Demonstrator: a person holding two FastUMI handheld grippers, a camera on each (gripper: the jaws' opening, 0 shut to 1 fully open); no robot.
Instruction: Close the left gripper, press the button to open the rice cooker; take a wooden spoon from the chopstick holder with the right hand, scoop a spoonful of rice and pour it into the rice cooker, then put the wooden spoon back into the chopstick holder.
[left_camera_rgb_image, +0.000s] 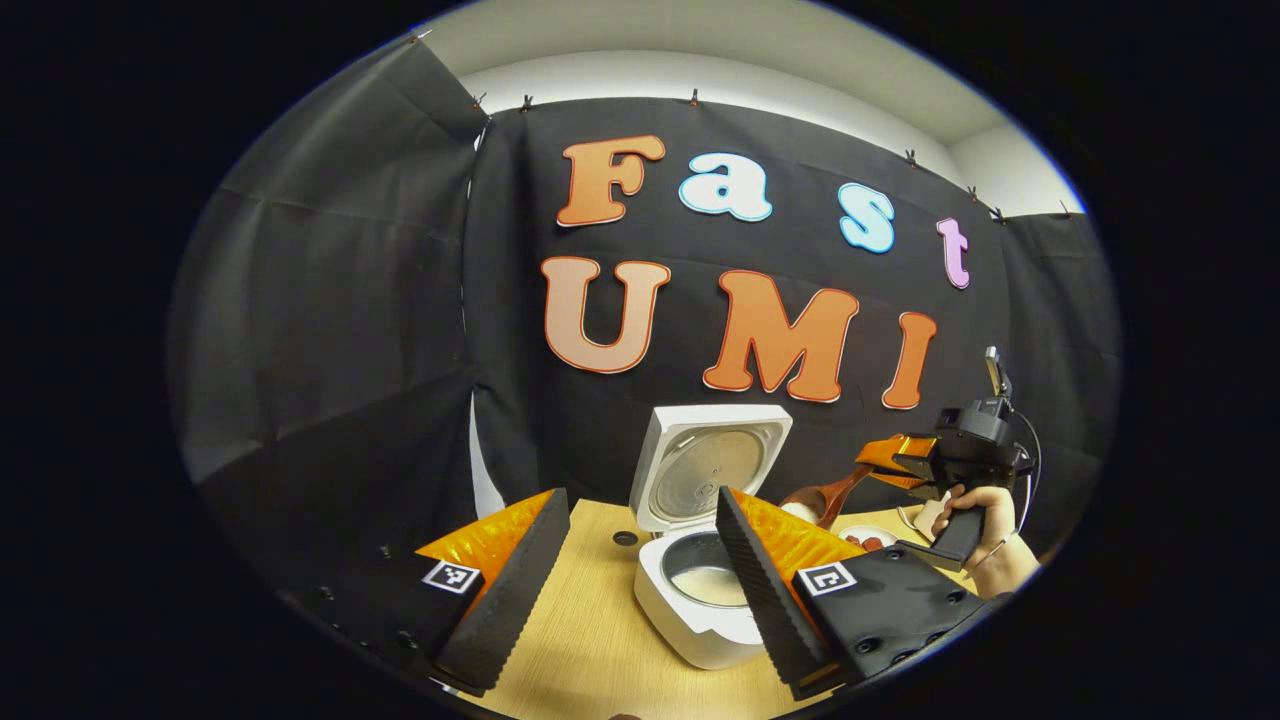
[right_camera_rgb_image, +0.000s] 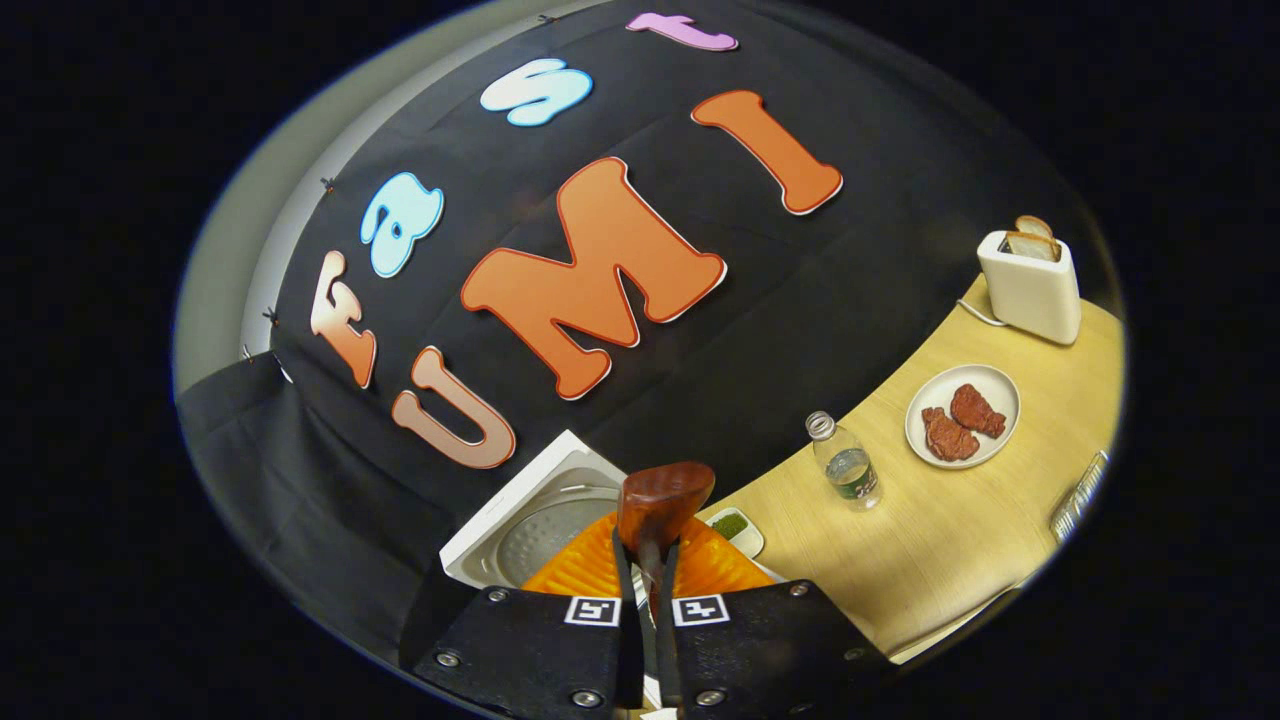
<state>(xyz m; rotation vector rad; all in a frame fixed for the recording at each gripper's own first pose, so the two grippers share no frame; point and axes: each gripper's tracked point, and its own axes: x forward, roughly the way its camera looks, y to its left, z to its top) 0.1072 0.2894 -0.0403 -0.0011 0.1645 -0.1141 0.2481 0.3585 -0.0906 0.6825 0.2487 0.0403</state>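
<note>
Left tool (left_camera_rgb_image: 640, 580) wide apart, holding nothing, low over surface (left_camera_rgb_image: 590, 640). Rice cooker (left_camera_rgb_image: 700, 590) at surface's back edge, lid up. Right tool (right_camera_rgb_image: 645, 570) clamped on wooden spoon (right_camera_rgb_image: 662, 500), bowl tipped over cooker. Plate (right_camera_rgb_image: 962, 415), toaster (right_camera_rgb_image: 1030, 285) toward right edge.

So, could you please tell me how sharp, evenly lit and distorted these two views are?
Left gripper view: sharp, strong fisheye bowing of the booth wall; soft glare on the rice cooker lid's metal plate. Right gripper view: the whole scene is tilted, the table edge curves, and the wooden spoon close to the lens looks slightly soft; toaster evenly lit.
</note>
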